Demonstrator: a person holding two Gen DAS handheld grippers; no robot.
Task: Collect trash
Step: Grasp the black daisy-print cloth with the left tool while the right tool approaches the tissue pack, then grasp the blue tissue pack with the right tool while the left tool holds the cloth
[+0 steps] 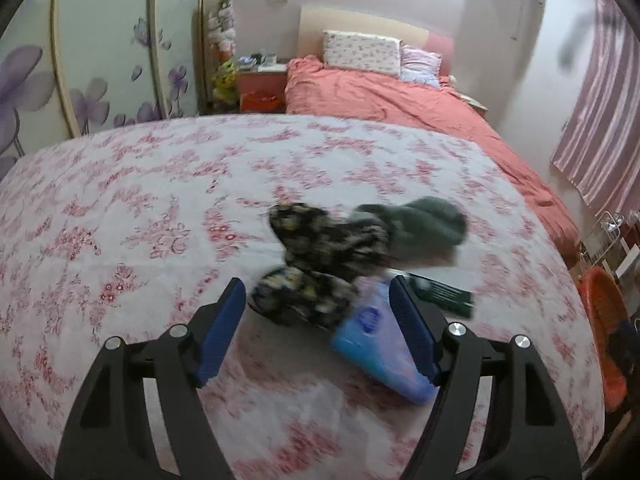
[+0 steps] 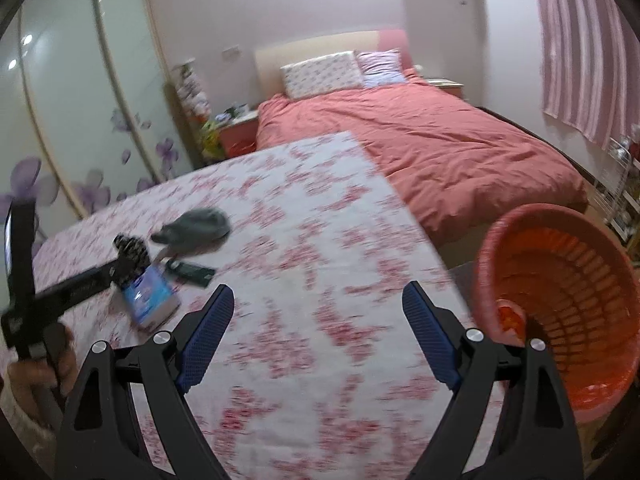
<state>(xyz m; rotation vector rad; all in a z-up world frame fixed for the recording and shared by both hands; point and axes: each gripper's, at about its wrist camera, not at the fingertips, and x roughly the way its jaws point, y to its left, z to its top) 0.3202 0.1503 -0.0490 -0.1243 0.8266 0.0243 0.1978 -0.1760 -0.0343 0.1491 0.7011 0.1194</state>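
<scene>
Currently the left gripper [image 1: 318, 320], jaws spread and pinching nothing, is hovering over a blue plastic packet [image 1: 376, 344] lying on the floral cloth [image 1: 120, 200], touching a dark patterned fabric bundle [image 1: 320, 256]. Likely light, crinkly and slippery; gripping across its flat middle looks best. The right gripper [image 2: 318, 320] is also hanging spread and empty.

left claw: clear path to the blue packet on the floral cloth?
Probably yes. The left claw is open and empty, with the blue packet lying just ahead by its right finger. The black patterned cloth overlaps the packet's far end, so a close there may catch it too.
</scene>
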